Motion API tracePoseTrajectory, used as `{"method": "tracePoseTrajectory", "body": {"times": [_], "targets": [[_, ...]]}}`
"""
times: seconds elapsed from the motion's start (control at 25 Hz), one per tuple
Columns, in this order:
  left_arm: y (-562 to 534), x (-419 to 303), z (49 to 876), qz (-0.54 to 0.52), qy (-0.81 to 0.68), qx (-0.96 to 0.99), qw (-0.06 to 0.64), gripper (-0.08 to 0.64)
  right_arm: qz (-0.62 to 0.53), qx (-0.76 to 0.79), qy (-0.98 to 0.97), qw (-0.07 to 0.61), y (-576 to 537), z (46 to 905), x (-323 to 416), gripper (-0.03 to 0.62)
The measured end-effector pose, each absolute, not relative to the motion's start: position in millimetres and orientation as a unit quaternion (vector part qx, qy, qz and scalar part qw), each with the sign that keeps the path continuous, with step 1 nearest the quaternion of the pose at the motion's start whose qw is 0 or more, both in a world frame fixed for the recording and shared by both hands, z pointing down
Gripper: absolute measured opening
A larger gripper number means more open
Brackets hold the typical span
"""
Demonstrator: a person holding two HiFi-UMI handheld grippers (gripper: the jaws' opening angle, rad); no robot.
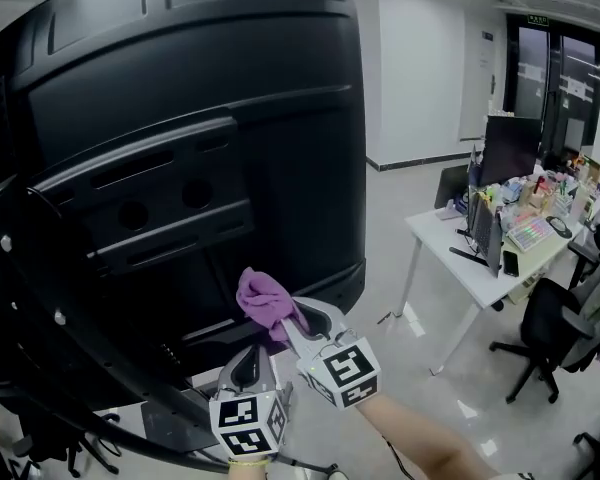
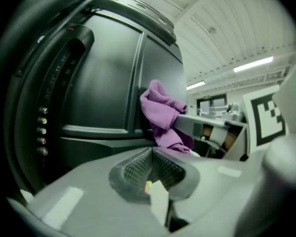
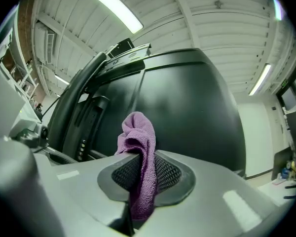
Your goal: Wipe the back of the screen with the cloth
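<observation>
The black back of a large screen [image 1: 180, 168] fills the left of the head view. A purple cloth [image 1: 265, 306] is bunched against its lower panel, with my right gripper [image 1: 302, 320] shut on it. In the right gripper view the cloth [image 3: 140, 147] stands up from between the jaws in front of the screen back [image 3: 187, 112]. My left gripper [image 1: 248, 366] sits just below and left of the right one, shut and holding nothing. In the left gripper view [image 2: 150, 168] the cloth [image 2: 163, 115] shows ahead, touching the screen back [image 2: 103, 93].
A black stand with cables [image 1: 50, 368] runs along the screen's lower left. A column of ports [image 2: 42, 130] sits on the screen's back. To the right stand a white desk [image 1: 480, 258] with monitors and clutter, and black office chairs [image 1: 550, 328].
</observation>
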State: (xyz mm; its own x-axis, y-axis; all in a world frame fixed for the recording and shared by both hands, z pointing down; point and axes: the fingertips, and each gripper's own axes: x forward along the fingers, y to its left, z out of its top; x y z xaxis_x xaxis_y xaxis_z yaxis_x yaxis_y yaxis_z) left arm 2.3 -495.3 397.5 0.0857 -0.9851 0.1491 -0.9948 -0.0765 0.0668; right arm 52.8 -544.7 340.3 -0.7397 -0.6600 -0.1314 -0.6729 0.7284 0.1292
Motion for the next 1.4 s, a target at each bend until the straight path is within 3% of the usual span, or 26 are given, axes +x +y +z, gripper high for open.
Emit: {"method": "tracePoseTrajectory", "body": {"times": [0.28, 0.52, 0.8, 1.08, 1.4], "targets": [[-522, 39, 383, 0.031, -0.651, 0.756, 0.062, 0.008, 0.079, -0.461, 0.884, 0.023, -612, 342, 161, 0.052], [-537, 55, 378, 0.033, -0.644, 0.763, 0.057, 0.008, 0.075, -0.490, 0.868, 0.011, -641, 347, 200, 0.052], [-550, 60, 369, 0.038, -0.641, 0.765, 0.050, 0.008, 0.164, -0.459, 0.873, -0.004, -613, 313, 183, 0.052], [-558, 55, 350, 0.047, -0.644, 0.762, 0.041, 0.008, 0.242, -0.402, 0.880, -0.076, -606, 273, 142, 0.052], [-562, 48, 303, 0.046, -0.643, 0.764, 0.008, 0.008, 0.306, -0.391, 0.865, -0.067, -609, 149, 127, 0.052]]}}
